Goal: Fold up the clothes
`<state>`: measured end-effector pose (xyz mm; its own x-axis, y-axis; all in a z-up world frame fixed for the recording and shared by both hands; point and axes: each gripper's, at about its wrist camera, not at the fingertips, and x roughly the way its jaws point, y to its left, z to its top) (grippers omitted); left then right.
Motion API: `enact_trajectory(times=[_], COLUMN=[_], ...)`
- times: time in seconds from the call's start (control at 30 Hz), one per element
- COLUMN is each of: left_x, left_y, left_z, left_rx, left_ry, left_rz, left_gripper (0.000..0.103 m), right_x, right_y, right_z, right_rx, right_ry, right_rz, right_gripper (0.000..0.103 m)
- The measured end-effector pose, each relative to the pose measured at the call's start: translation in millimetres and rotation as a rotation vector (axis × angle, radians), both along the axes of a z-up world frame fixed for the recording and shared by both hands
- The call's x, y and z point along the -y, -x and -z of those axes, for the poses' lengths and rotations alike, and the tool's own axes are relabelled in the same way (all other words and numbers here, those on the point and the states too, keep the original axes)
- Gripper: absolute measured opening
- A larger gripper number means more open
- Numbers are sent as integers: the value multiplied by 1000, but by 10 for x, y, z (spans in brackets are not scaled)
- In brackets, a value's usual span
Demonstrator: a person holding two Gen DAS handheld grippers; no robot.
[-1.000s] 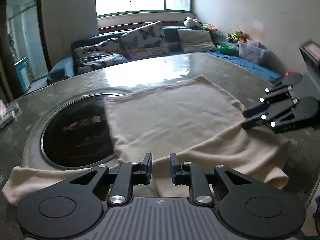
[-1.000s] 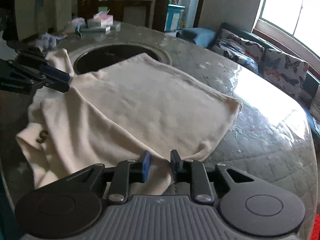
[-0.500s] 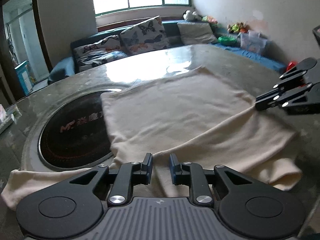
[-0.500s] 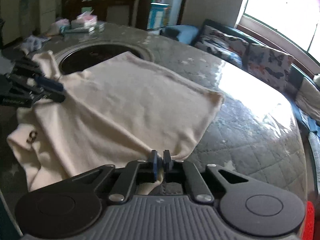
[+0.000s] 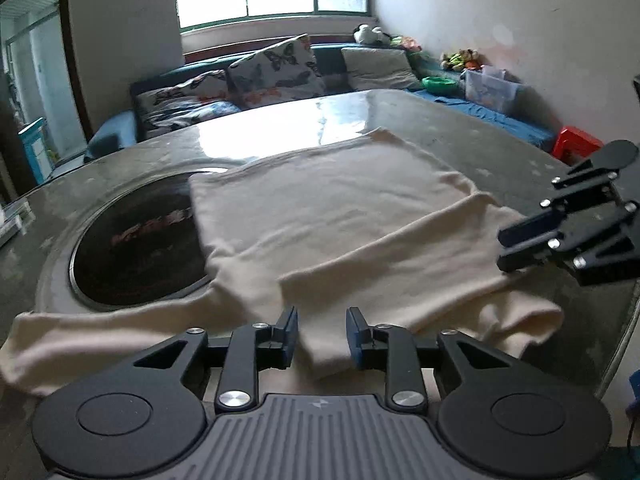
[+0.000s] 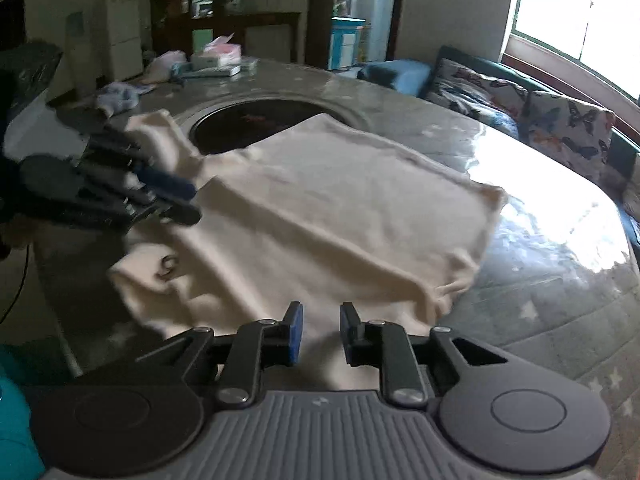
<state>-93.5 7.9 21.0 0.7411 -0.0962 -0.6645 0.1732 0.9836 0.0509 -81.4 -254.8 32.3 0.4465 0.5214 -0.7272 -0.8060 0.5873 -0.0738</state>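
Note:
A cream garment [image 5: 340, 220] lies spread on the round grey table [image 5: 460, 144], its near part folded over itself. My left gripper [image 5: 322, 338] is open, its jaws either side of the folded near edge. My right gripper [image 6: 320, 334] is open over the garment's [image 6: 320, 216] near edge. Each gripper shows in the other's view: the right one [image 5: 520, 244] at the garment's right side, the left one [image 6: 176, 200] at its left side by a sleeve [image 6: 160, 132].
A round black cooktop [image 5: 136, 240] is set in the table, partly under the garment. Tissue boxes and small cloths [image 6: 216, 56] lie at the table's far side. A sofa with cushions [image 5: 272, 76] stands behind. A red stool [image 5: 576, 140] is at right.
Both grippers have opened and let go of the garment edge. The folded layer now lies flat on the garment. The right gripper has drawn back from the cloth.

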Motion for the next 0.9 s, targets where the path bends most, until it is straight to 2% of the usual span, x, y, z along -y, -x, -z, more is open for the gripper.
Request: enact_trajectory(times=[0.1, 0.17, 0.27, 0.4, 0.6, 0.7, 0.8, 0.9], left_x=[-6, 11, 42, -12, -105, -94, -76, -70], left_y=[87, 118, 129, 202, 275, 255, 230, 232], left_z=[-24, -28, 45, 11, -59, -52, -41, -37], left_rx=[19, 29, 4, 20, 44, 44, 40, 39], left_ry=[18, 26, 0, -3, 16, 25, 30, 31], left_rz=[-8, -4, -8, -20, -52, -51, -51, -48], left_gripper=[36, 36, 37, 42, 45, 46, 46, 47], right_x=[-71, -117, -187, -195, 81, 212, 269, 346], right_y=[61, 89, 130, 187, 190, 182, 199, 241], right_z=[9, 11, 15, 14, -86, -25, 63, 3], right_rx=[3, 4, 5, 13, 28, -5, -27, -4], right_ry=[-3, -9, -19, -21, -48, -49, -34, -62], right_rz=[-13, -19, -27, -31, 78, 134, 151, 161], right_gripper=[20, 20, 20, 20, 20, 20, 20, 21])
